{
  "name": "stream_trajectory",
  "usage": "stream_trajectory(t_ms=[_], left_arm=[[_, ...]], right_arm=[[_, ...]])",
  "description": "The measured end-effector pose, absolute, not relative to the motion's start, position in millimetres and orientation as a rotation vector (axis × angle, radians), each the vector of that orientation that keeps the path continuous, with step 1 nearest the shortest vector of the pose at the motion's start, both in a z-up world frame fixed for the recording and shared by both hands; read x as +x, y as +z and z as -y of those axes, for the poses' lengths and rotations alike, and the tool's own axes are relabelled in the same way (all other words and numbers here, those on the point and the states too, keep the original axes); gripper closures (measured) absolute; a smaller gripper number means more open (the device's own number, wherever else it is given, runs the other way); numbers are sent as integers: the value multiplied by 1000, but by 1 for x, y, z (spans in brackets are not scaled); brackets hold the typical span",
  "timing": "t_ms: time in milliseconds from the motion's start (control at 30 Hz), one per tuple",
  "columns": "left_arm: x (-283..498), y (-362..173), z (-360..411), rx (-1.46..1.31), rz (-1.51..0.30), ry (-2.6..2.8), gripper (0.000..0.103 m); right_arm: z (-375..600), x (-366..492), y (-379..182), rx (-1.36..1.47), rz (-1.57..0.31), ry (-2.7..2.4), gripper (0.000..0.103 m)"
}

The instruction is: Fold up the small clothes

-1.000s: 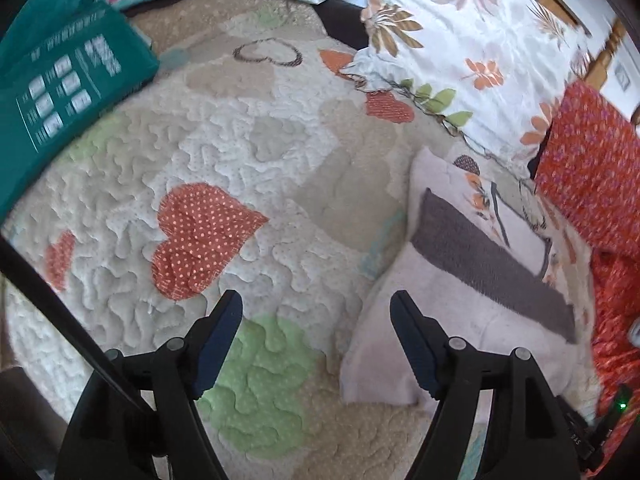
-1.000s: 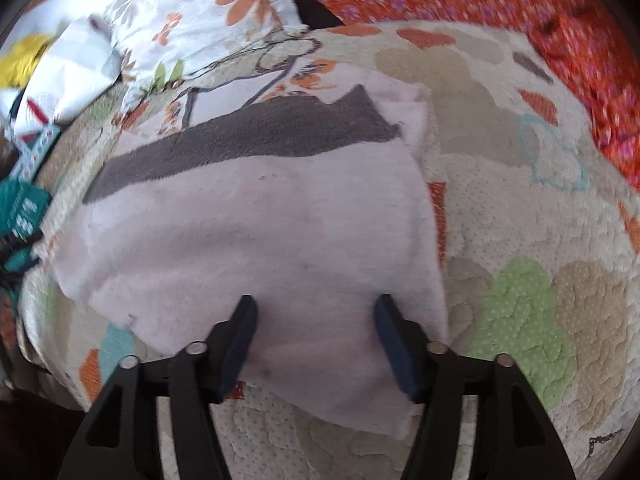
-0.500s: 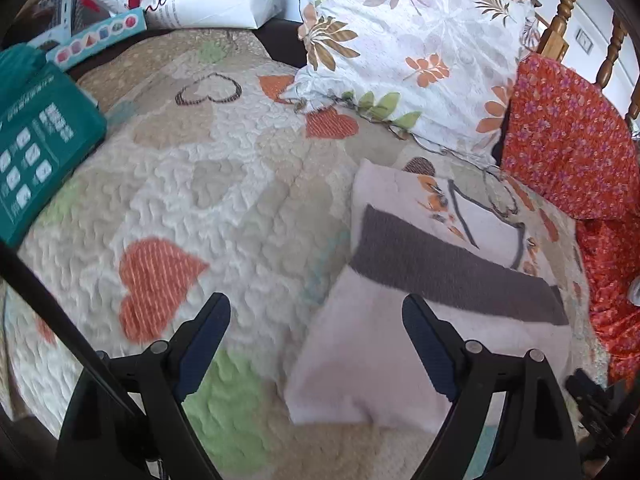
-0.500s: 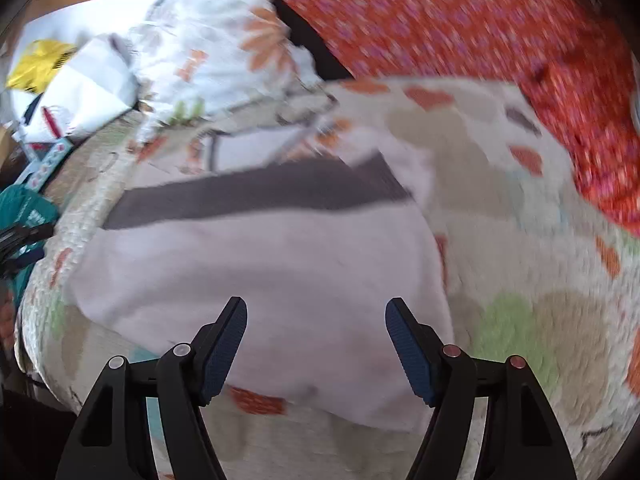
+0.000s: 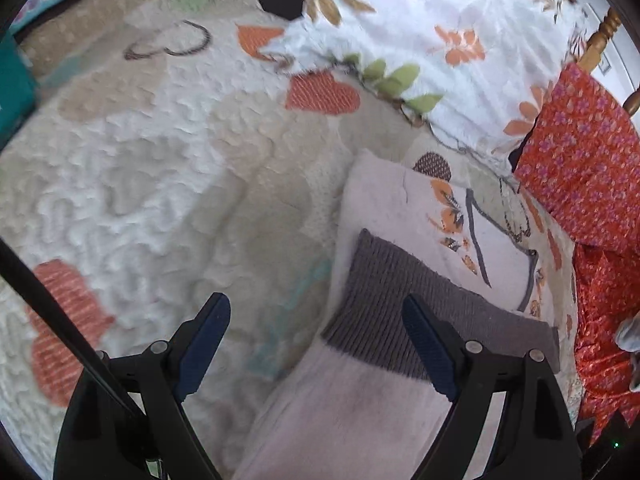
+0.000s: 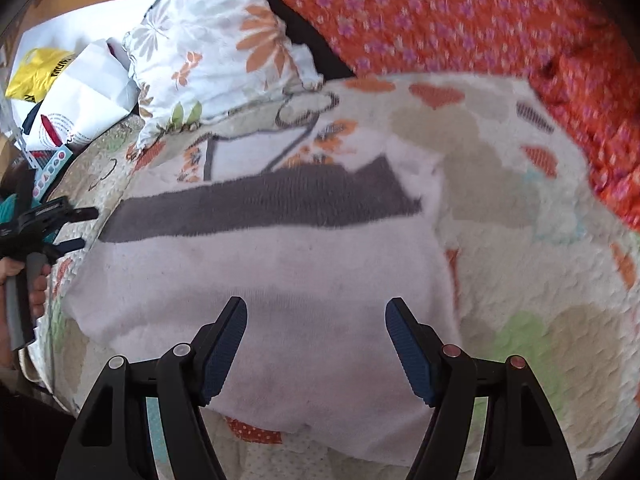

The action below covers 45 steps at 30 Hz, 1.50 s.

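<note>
We cannot see the near edge of the pale pink garment [image 6: 304,280], which our right hand-held gripper [image 6: 316,344] hides; its fingers stand apart above the cloth. The left hand-held gripper [image 5: 316,344], also spread wide and empty, hovers over the garment's left edge. It lies folded on the quilted bed [image 5: 160,152], grey band [image 6: 264,204] across. Bare quilt lies open on the left; a floral pillow [image 5: 460,40] and red cloth [image 6: 460,20] crowd the far side.
</note>
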<state>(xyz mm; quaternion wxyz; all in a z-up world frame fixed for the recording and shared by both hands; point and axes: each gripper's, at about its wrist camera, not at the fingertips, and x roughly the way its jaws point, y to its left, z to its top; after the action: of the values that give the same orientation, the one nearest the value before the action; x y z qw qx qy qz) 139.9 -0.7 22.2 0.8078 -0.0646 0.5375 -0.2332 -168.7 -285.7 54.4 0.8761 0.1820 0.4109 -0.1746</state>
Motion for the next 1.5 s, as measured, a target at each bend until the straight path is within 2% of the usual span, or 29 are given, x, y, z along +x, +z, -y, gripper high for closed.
stream_trajectory(t_ms=[300, 333, 367, 400, 433, 467, 600, 733, 933, 1067, 1400, 1500], left_arm=[[118, 3, 33, 20, -1257, -664, 17], [115, 3, 35, 31, -1242, -677, 23], [113, 3, 36, 27, -1241, -695, 36], [113, 4, 35, 2, -1247, -703, 44], [116, 3, 31, -51, -1262, -714, 69], [119, 0, 27, -129, -1298, -746, 86], [116, 2, 21, -202, -1284, -725, 87], [99, 27, 28, -170, -1197, -740, 87], [66, 75, 64, -92, -1134, -839, 88], [42, 100, 123, -53, -1123, -915, 88], [-49, 75, 270, 90, -1217, -1056, 88], [-70, 66, 294, 177, -1206, -1038, 83]], right_arm=[[293, -162, 44, 520, -888, -282, 27], [293, -163, 42, 529, -894, -276, 27], [291, -164, 40, 536, -897, -273, 27], [290, -165, 39, 534, -899, -275, 27], [288, -166, 39, 527, -900, -279, 27], [286, -166, 40, 512, -903, -283, 27], [277, -166, 43, 459, -904, -286, 27], [277, -173, 55, 437, -876, -295, 29], [316, -206, 116, 455, -690, -395, 29], [353, -243, 142, 543, -569, -477, 29], [388, -278, 154, 593, -528, -552, 29], [403, -284, 147, 677, -526, -534, 29]])
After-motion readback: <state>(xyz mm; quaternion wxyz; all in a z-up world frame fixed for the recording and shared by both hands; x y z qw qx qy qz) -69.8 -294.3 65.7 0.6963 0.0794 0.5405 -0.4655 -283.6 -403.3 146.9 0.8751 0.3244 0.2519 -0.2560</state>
